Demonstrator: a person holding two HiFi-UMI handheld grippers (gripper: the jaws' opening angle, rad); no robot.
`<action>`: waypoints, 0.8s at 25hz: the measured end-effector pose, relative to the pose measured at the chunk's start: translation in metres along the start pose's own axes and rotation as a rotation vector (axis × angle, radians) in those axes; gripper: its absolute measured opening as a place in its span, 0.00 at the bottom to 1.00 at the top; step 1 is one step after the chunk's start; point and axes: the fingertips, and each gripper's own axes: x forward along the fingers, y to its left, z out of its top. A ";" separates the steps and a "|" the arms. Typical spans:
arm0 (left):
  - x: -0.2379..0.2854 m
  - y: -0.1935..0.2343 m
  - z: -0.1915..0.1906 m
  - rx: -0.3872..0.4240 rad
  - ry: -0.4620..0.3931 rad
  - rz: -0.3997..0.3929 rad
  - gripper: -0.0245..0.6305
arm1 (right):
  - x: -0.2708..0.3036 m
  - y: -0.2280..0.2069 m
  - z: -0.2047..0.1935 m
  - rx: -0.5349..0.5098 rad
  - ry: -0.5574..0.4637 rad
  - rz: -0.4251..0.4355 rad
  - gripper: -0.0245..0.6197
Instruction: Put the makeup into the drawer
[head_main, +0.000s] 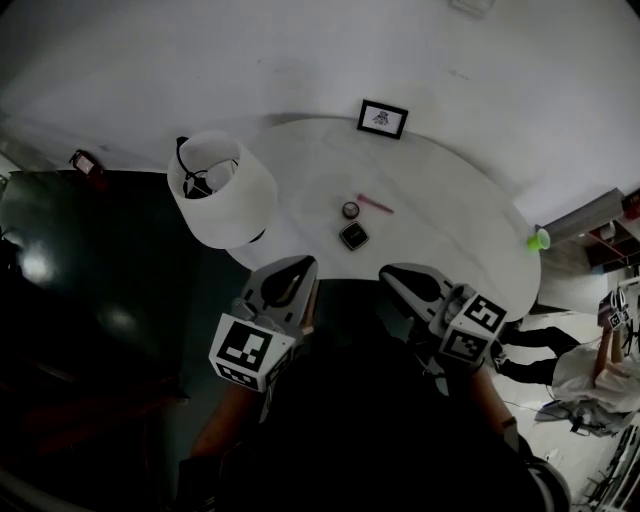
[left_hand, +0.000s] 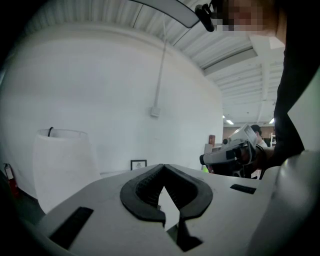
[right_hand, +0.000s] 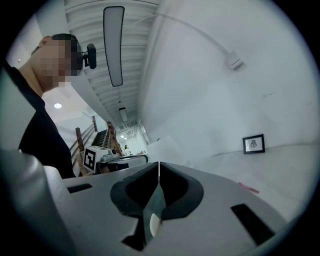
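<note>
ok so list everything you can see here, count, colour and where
table: 1, white, centre
lamp: 1, white shade, table's left edge
frame: 1, black, table's far edge
stick: 1, pink, mid table
round pot: 1, dark, beside the stick
square case: 1, dark, just nearer than the pot
green thing: 1, table's right edge
red thing: 1, far left
other person: 1, pale top, lower right
left tongs: 1, grey, black pads, shut, empty
right tongs: 1, same, shut, empty
</note>
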 end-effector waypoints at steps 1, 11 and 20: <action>0.004 0.003 0.000 -0.001 0.000 0.008 0.05 | 0.001 -0.007 -0.001 0.004 0.012 0.002 0.06; 0.067 0.020 -0.024 -0.134 0.052 0.018 0.05 | 0.021 -0.078 -0.016 0.048 0.116 0.029 0.06; 0.136 0.029 -0.071 -0.077 0.240 -0.011 0.06 | 0.024 -0.119 -0.034 0.091 0.167 0.029 0.06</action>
